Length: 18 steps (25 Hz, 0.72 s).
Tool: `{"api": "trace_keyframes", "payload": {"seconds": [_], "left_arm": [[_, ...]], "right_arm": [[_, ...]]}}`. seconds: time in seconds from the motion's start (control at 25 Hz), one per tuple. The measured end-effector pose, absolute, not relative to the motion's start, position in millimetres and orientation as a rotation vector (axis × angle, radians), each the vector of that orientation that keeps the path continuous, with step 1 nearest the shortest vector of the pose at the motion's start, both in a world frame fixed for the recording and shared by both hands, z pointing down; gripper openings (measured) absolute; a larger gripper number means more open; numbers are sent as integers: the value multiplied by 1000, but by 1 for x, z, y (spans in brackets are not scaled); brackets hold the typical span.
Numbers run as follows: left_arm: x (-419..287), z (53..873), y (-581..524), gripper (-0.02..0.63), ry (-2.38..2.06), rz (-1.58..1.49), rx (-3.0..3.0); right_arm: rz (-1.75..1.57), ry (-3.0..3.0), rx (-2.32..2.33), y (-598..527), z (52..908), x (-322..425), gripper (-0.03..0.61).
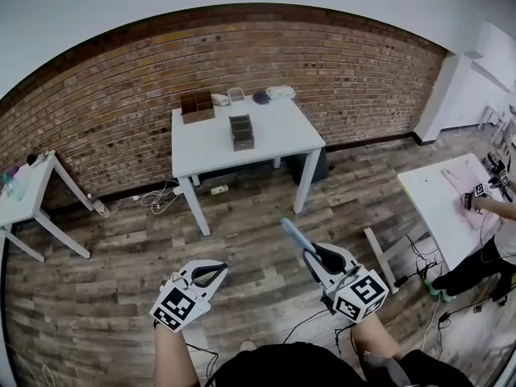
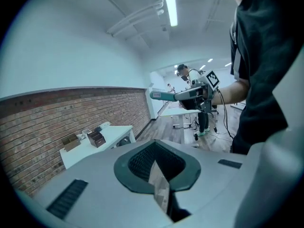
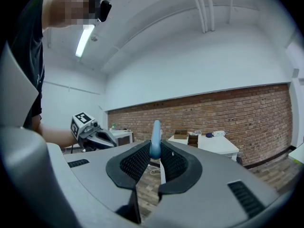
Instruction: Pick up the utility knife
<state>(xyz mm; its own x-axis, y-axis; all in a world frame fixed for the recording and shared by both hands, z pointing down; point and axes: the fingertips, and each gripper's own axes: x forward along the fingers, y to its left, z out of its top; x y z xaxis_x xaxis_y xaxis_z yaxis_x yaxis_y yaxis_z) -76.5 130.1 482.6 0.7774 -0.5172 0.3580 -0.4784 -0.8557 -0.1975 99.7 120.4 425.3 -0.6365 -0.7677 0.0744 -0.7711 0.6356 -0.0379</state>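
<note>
A blue utility knife (image 1: 294, 236) sticks up and forward out of my right gripper (image 1: 310, 256), which is shut on its lower end. In the right gripper view the knife (image 3: 155, 137) stands upright between the dark pads (image 3: 135, 163), held well above the wood floor. The left gripper view shows the same knife (image 2: 164, 95) pointing left out of the right gripper (image 2: 190, 94). My left gripper (image 1: 218, 272) hangs at the lower left, jaws together with nothing between them; its pads (image 2: 142, 160) hold nothing.
A white table (image 1: 278, 139) stands by the brick wall with a brown box (image 1: 197, 106) and a dark organiser (image 1: 241, 131) on it. A small white table (image 1: 28, 196) is at the left. Another person's hand (image 1: 484, 200) works at a white table (image 1: 435, 204) on the right. Cables lie on the floor.
</note>
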Motion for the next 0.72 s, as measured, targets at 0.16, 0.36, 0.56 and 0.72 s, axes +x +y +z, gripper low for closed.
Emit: {"api": "trace_keyframes", "payload": {"seconds": [0.16,0.36,0.56,0.72], "left_arm": [[-59,475,150,-8,843,-521,-2948],[-56,479,161,-8,927,-583,-2939],[-55,471,169,-8,972,-526,-2944],[-55,470,175,-8,989,-517,-2941]], "right_arm": [[105,-2803,1293,135,427,119,67],[112,-2819,1277,147,430,136,67],[126,-2844,1275,150,428,146,67],[126,-2831,1291,152,428,156,67]]}}
